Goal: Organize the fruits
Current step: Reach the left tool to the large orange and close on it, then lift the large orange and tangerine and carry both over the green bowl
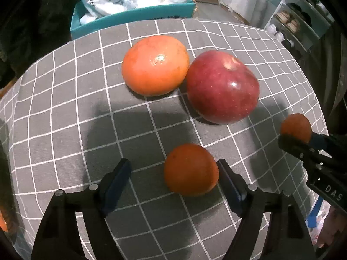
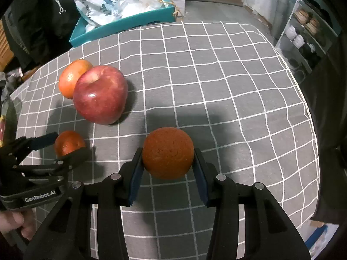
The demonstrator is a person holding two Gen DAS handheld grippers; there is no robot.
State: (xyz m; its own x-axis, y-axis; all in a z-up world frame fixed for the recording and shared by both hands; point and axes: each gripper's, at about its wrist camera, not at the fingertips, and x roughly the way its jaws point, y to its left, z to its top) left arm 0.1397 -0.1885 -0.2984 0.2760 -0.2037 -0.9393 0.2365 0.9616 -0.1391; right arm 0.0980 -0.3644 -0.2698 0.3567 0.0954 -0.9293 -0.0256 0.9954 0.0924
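On the grey checked tablecloth (image 1: pixel 65 119) a small orange (image 1: pixel 190 169) lies between the fingers of my left gripper (image 1: pixel 173 164). It touches the right pad, a gap shows at the left pad, so this gripper is open. My right gripper (image 2: pixel 168 151) is shut on a second small orange (image 2: pixel 168 149), held just above the cloth; this held orange (image 1: pixel 296 126) also shows at the right edge of the left wrist view. Further back a large orange fruit (image 1: pixel 155 65) and a red apple (image 1: pixel 222 86) sit side by side, touching.
A teal box (image 1: pixel 134 15) stuffed with plastic bags stands behind the table's far edge. A shelf unit (image 2: pixel 308 32) with small items is at the far right. The cloth (image 2: pixel 238 86) to the right of the apple (image 2: pixel 99 95) bears nothing.
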